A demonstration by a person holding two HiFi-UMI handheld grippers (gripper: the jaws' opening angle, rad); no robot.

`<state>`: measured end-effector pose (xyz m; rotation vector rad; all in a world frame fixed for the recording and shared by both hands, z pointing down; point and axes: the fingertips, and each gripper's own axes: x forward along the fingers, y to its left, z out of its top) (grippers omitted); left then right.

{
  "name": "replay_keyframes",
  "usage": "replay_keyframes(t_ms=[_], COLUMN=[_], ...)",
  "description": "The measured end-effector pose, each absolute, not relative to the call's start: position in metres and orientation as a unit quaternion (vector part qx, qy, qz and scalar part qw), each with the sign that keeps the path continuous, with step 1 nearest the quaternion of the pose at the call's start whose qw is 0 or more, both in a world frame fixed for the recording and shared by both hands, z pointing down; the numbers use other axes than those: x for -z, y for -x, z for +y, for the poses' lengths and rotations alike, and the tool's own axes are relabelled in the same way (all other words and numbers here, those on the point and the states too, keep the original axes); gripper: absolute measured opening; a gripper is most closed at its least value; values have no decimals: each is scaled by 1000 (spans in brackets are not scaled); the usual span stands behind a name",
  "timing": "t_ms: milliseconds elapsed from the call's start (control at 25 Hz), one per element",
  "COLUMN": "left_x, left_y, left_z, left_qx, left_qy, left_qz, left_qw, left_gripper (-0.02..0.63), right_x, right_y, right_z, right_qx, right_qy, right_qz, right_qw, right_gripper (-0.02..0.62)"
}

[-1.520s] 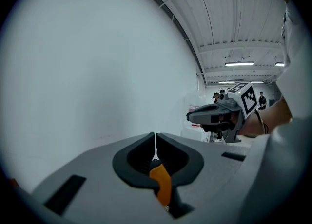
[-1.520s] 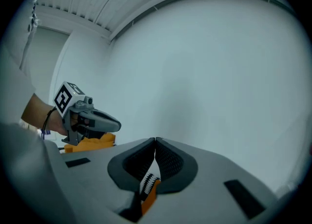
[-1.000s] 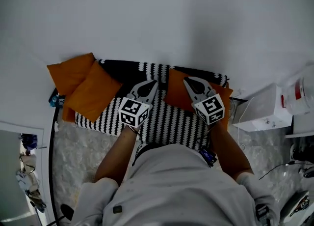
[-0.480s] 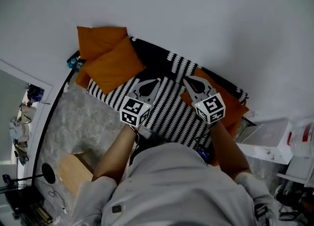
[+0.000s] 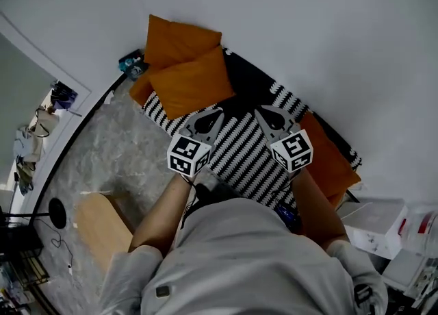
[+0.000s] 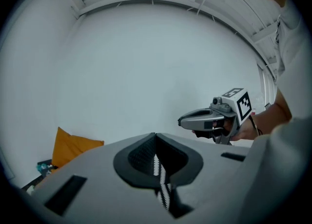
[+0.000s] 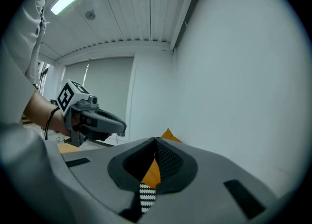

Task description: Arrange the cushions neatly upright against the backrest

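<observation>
Where striped seat (image 5: 241,150) meets wall (image 5: 308,33), orange cushions (image 5: 193,82) overlap

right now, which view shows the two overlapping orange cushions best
Head view: both orange cushions show, one overlapping the other at the sofa's end. Left gripper view catches only an orange corner; right gripper view just orange slivers.
</observation>
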<state>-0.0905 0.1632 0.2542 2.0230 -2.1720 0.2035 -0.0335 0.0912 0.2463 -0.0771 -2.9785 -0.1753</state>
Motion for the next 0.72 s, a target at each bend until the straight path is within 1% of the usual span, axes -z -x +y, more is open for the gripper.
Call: replay_keyframes(t_ms=[440, 720], left_x=[-250, -250], left_y=[236, 303], left_z=[268, 314], left_qx=[-56, -52], left_qy=[-635, -603], left_qz=[-766, -791], left_qw=[77, 89], left_gripper=[9, 9], right_x=[-251, -256], right_y=[180, 241], right_z=[190, 224], right_qx=[66, 64], right_qy=[75, 107], right_qz=[-991, -987], right_qw=[85, 99], right_gripper=[26, 26])
